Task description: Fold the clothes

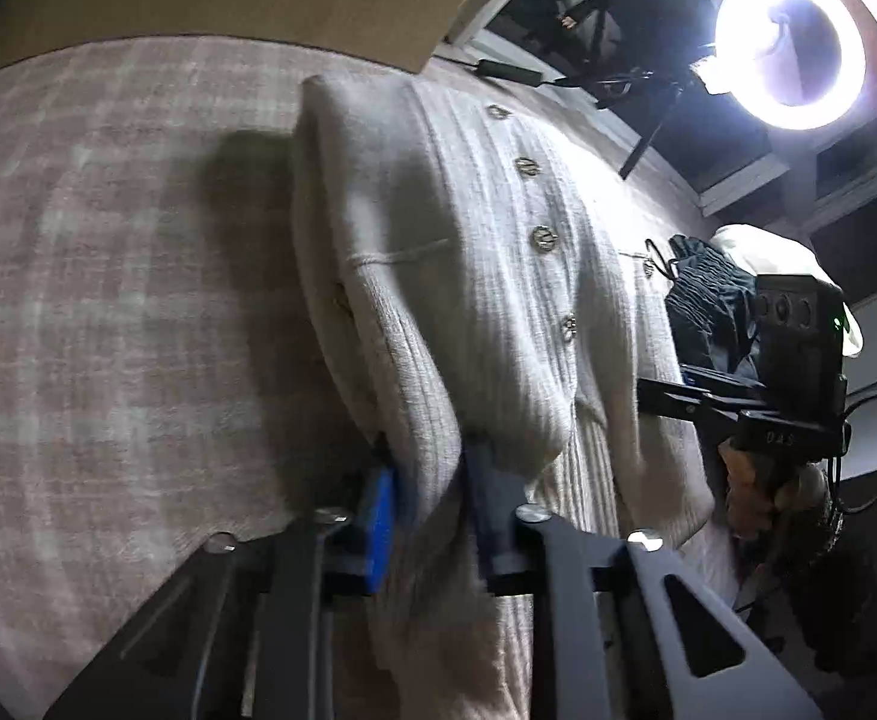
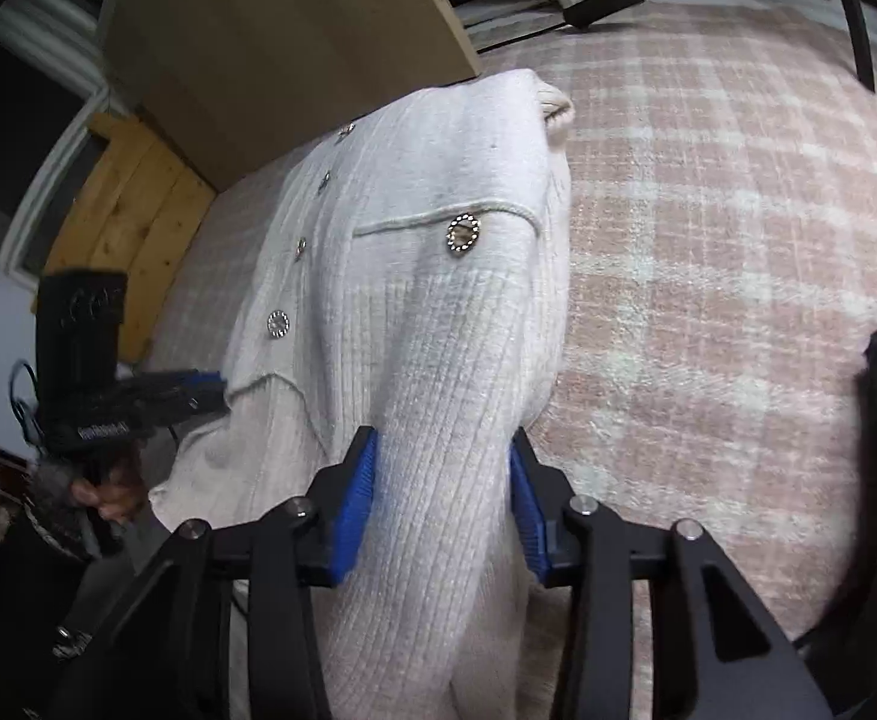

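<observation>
A cream ribbed knit cardigan (image 1: 474,252) with round metal buttons hangs lifted above a pink plaid cloth surface (image 1: 108,276). My left gripper (image 1: 429,468) is shut on the cardigan's ribbed hem, with fabric bunched between the blue pads. The cardigan (image 2: 438,276) fills the middle of the right wrist view. My right gripper (image 2: 444,468) is shut on its ribbed hem near a pocket button (image 2: 463,234). The right gripper shows in the left wrist view (image 1: 738,402). The left gripper shows at the left of the right wrist view (image 2: 156,396).
A pile of dark and pale clothes (image 1: 720,294) lies at the right. A ring light (image 1: 789,45) on a stand shines at the top right. A tan board (image 2: 282,42) leans behind the surface, and a wooden panel (image 2: 132,216) stands beside it.
</observation>
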Motion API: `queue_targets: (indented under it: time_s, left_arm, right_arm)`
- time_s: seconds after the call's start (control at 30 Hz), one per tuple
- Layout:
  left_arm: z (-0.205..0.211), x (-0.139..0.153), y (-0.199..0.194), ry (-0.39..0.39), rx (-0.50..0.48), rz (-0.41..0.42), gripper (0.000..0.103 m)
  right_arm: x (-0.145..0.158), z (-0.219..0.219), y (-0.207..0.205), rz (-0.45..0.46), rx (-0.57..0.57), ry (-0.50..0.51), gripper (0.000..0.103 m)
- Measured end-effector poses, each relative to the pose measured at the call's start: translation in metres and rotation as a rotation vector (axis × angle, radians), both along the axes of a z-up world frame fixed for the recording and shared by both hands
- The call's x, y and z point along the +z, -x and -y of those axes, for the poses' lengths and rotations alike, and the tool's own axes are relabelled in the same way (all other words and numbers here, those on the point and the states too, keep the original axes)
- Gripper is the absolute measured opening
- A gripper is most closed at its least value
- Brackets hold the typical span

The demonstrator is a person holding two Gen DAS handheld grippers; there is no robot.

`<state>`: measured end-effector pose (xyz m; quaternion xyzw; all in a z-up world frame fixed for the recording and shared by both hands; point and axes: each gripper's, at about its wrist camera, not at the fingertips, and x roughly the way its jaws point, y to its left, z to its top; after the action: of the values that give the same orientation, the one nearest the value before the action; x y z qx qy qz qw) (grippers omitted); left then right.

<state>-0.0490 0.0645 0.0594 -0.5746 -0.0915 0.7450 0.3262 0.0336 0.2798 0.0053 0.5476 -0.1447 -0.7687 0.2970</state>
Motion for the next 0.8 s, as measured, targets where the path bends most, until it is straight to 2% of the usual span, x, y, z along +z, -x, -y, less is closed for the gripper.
queue_targets:
  time_s: [0.1,0.2,0.37,0.53,0.6,0.8]
  left_arm:
    - [-0.011,0.006,0.000,-0.042,0.003,-0.024,0.013]
    - [-0.023,0.016,0.001,-0.104,0.015,-0.038,0.013]
    - [-0.016,0.055,-0.002,-0.144,0.015,-0.133,0.012]
    - [0.041,0.091,0.001,-0.178,0.068,-0.210,0.012]
    - [0.068,0.098,0.005,-0.178,0.097,-0.226,0.012]
    - [0.153,0.126,0.027,-0.124,0.183,-0.318,0.011]
  right_arm:
    - [0.003,0.002,0.000,0.010,-0.009,0.059,0.030]
    - [0.016,0.014,-0.002,-0.012,-0.004,0.115,0.028]
    - [0.054,0.043,-0.004,-0.082,0.010,0.154,0.027]
    - [0.097,0.085,-0.005,-0.149,0.062,0.186,0.027]
    - [0.104,0.109,0.004,-0.169,0.087,0.179,0.027]
    - [0.137,0.199,0.030,-0.223,0.157,0.214,0.026]
